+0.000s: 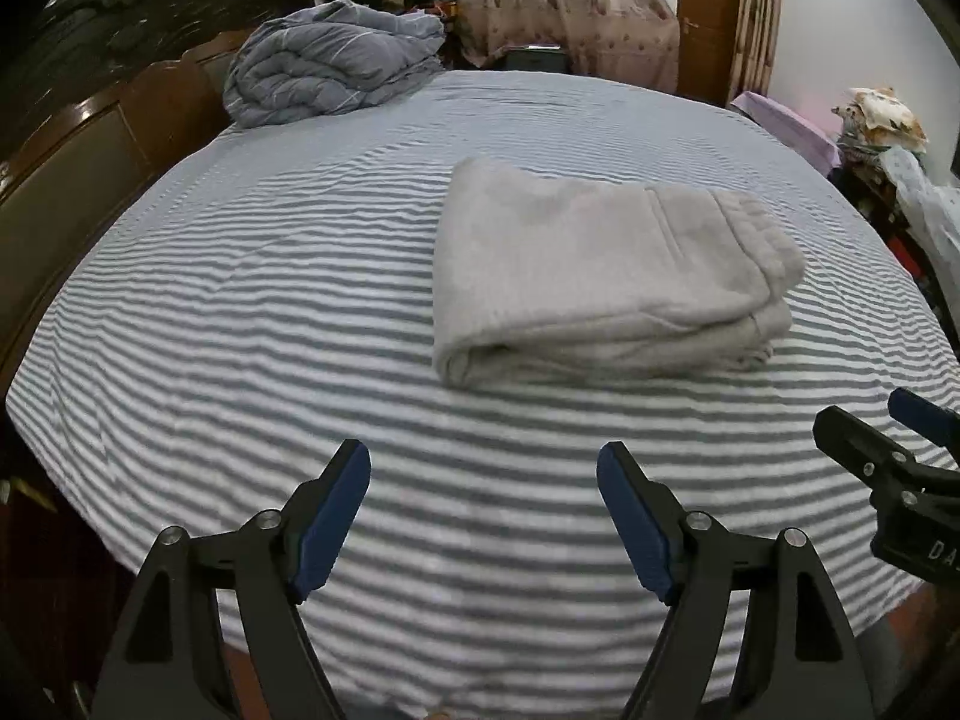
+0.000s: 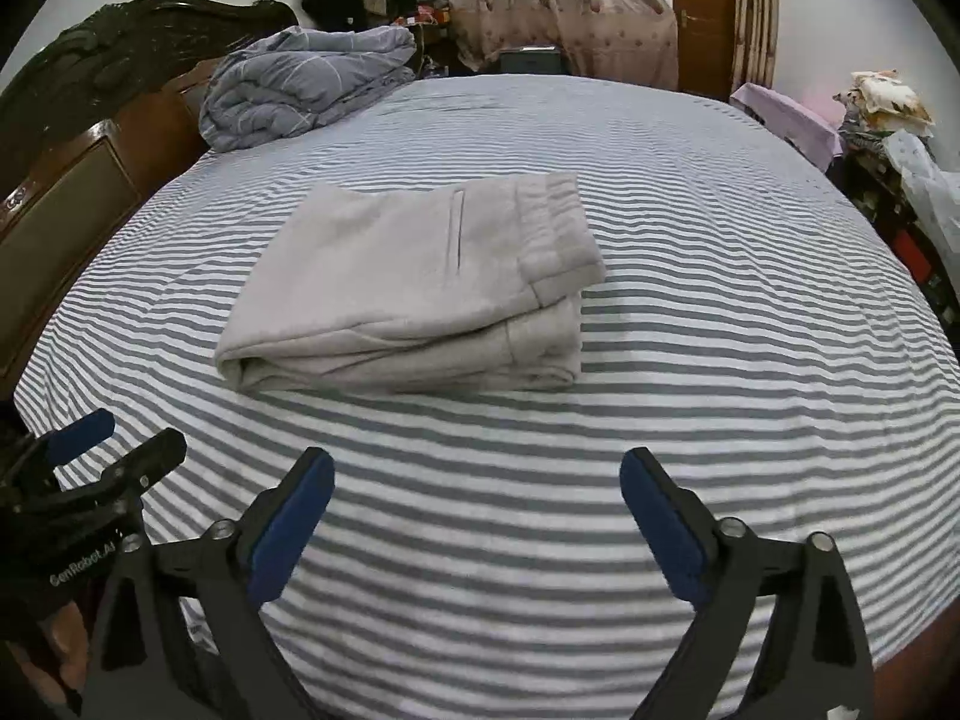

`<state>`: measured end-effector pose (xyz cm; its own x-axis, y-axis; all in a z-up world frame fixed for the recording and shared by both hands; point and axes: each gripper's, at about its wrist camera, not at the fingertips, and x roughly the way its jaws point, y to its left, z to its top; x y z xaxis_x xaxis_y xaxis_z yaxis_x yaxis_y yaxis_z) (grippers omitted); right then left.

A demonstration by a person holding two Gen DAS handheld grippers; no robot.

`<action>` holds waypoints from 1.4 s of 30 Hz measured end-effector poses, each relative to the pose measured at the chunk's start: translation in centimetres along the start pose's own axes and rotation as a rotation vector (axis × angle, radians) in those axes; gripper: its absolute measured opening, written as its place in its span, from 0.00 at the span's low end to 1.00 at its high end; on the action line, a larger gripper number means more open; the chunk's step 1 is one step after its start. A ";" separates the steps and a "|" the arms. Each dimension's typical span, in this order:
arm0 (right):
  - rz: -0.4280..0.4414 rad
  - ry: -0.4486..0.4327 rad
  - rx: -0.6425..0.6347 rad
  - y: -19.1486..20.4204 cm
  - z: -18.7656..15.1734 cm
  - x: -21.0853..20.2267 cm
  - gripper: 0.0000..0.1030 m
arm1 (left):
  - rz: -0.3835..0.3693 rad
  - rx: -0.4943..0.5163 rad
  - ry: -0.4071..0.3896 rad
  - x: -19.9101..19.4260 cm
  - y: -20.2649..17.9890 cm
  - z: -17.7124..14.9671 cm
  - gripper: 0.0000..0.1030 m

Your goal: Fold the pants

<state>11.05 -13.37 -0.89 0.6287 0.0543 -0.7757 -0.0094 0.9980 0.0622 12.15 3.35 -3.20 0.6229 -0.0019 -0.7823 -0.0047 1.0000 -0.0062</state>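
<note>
Folded pants (image 2: pixel 414 288) lay mid-bed on striped sheet (image 1: pixel 240 324), long axis 9-to-3. Sat at 12 o'clock of right gripper (image 2: pixel 477 516), 1 o'clock of left gripper (image 1: pixel 483 516). Both spread wide, empty, w/ neither touching cloth; right prob. nearer.

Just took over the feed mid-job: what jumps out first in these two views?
The folded grey pants sit as a neat bundle mid-bed on the striped sheet. Both the left tool and right tool hang open and empty nearer the camera. A rumpled blue quilt is heaped by the headboard.
</note>
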 end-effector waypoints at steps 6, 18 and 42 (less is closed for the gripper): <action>0.002 -0.018 -0.027 0.9 -1.3 -1.5 0.97 | -0.009 -0.031 -0.019 -2.2 -0.2 -1.2 0.81; 0.005 -0.071 -0.036 0.8 -1.7 -3.4 0.99 | -0.003 -0.025 -0.011 -3.3 -0.9 -2.2 0.81; -0.014 -0.050 -0.036 1.1 -2.4 -3.1 0.99 | 0.008 0.002 -0.004 -3.1 -1.9 -3.1 0.81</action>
<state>7.24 -12.35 0.03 0.6671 0.0397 -0.7439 -0.0279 0.9992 0.0283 7.83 1.47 -2.66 0.6263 0.0061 -0.7796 -0.0082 1.0000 0.0013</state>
